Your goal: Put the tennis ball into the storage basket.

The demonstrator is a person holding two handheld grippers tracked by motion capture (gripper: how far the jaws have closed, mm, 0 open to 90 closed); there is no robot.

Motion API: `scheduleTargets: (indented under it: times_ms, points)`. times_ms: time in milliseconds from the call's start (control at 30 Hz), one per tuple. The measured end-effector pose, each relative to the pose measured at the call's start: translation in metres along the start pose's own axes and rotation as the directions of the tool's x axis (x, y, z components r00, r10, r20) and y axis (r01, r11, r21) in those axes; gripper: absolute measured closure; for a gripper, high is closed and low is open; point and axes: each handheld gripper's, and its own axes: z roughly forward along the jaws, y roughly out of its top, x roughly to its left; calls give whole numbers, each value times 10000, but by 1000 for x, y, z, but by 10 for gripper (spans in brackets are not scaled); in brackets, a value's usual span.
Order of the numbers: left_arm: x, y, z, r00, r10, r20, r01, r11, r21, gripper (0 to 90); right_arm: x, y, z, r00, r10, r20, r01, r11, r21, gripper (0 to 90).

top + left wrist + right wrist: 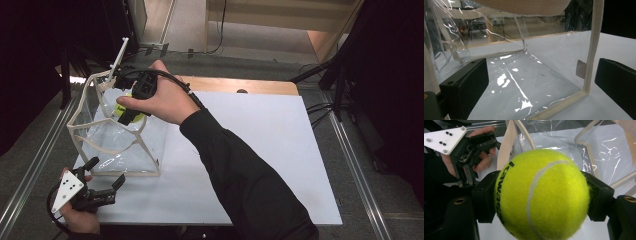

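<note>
Nearest the front-left corner of the surface [260, 165], the left tool [102, 192] rests low in a hand with its jaws apart and empty, pointing at the clear bag [120, 145] just beyond it. That bag, with its cream cloth edging, stands open near the left edge, and above its mouth the right tool [131, 112] is clamped on a yellow tennis ball [541, 195], one jaw on each side. The likely failure is the drop: the bag's walls are thin film and nothing steadies them, so a ball let go off-centre could strike the cloth rim, tip the bag or bounce out and roll across the smooth white top. A loose handle strap near the opening could also snag the jaws. Farther off, the surface's far edge shows bare wood, and beyond it lie grey floor, cables and dark stands in a dim room.
</note>
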Motion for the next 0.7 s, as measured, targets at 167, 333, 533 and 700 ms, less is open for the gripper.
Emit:
scheduleTargets:
  times_ms: [167,333,533,700]
  points:
    - [0,0,0,10000,-9,0,9,10000,-2,0,-2,2,6,10000,49,-4,-49,10000,46,244]
    - [0,0,0,10000,-16,8,16,10000,-8,0,-6,4,11,9999,61,108,-62,9999,113,244]
    - [0,0,0,10000,-56,21,56,10000,-50,0,-10,4,20,9999,12,139,-14,9998,189,244]
    - [0,0,0,10000,-45,26,45,10000,-56,0,-12,3,24,9999,-18,161,13,9994,355,244]
